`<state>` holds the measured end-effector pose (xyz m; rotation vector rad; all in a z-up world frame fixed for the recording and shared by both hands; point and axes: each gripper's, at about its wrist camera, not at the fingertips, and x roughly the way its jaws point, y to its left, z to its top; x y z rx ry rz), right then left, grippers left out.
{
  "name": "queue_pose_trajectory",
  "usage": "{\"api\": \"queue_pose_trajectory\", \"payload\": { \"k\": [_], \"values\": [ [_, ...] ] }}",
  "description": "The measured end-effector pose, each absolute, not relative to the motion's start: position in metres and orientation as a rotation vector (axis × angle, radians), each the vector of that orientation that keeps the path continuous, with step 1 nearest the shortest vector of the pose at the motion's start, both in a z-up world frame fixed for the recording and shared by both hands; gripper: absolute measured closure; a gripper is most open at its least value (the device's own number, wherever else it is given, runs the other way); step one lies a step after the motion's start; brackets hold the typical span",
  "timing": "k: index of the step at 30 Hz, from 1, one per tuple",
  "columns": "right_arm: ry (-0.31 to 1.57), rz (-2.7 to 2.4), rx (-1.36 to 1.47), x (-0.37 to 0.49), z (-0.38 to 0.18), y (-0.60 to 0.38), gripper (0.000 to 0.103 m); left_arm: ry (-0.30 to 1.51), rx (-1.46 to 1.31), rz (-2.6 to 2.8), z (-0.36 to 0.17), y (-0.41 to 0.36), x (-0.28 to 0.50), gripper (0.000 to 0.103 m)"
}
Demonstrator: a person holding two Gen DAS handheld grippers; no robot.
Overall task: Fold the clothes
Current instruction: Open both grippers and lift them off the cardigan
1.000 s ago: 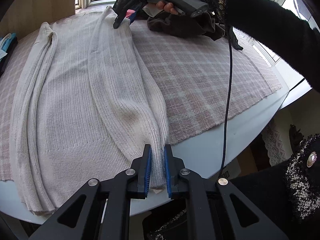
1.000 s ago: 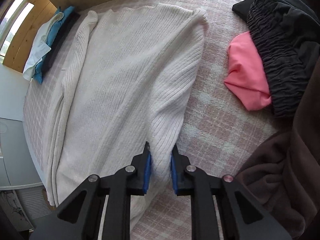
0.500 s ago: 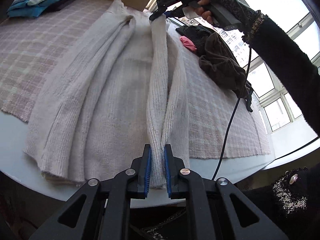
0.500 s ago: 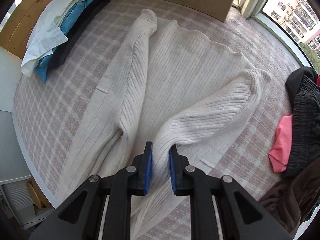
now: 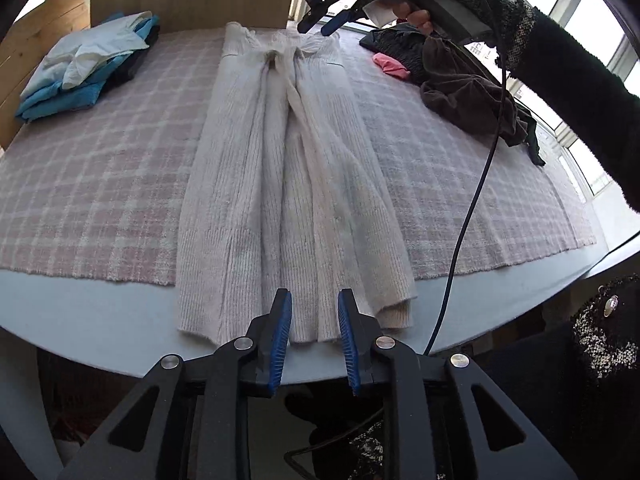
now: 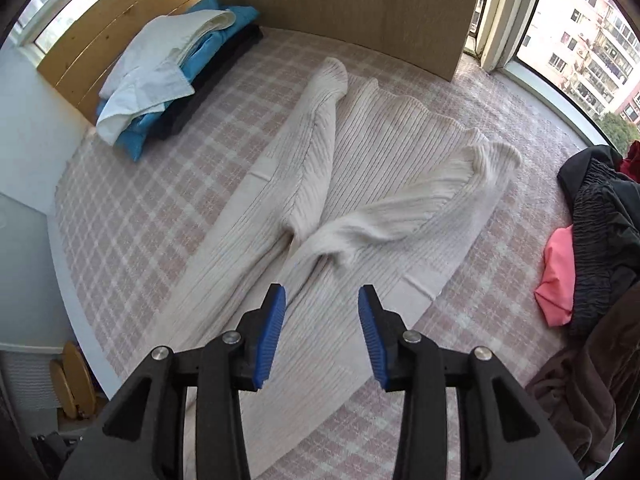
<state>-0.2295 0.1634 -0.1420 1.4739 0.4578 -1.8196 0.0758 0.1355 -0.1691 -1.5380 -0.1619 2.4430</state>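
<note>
Cream ribbed sweater, sleeves folded inward; left gripper and right gripper both open, empty — next, pinch hem corners evenly, fold lengthwise.

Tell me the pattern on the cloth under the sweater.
Pink-and-white plaid tablecloth, clearest in the left wrist view.

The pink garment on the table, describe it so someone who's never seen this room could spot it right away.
Start at the plaid cloth covering the table, then go to the heap of dark clothes by the window. The pink garment lies at that heap's edge, facing the cream sweater. It is the only bright pink piece among black and brown ones.
</note>
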Motion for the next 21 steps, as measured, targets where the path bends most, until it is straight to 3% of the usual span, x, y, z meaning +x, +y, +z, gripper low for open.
{"api": "queue_pose_trajectory", "payload": {
  "k": [3,9,11,15,19,21],
  "values": [
    [0.534,-1.706,1.489,-0.178,-0.166,0.193,0.066,-0.059,-1.527,2.383,-0.173,0.153,0.052,0.075],
    [0.516,-1.585,1.509,-0.122,-0.204,0.185,0.063,0.181,-1.682,2.331,-0.211,0.165,0.029,0.070],
    [0.589,-1.575,1.456,-0.114,-0.198,0.181,0.063,0.164,-1.694,2.351,-0.201,0.150,0.036,0.070],
    [0.502,-1.626,1.406,-0.129,-0.176,0.193,0.064,0.232,-1.613,2.396,-0.171,0.148,0.033,0.074],
    [0.489,-1.704,1.394,-0.163,-0.175,0.197,0.081,0.285,-1.455,2.414,-0.158,0.171,0.007,0.072],
    [0.437,-1.759,1.398,-0.192,-0.175,0.199,0.081,0.326,-1.448,2.393,-0.171,0.183,-0.006,0.072]
  ]
}}
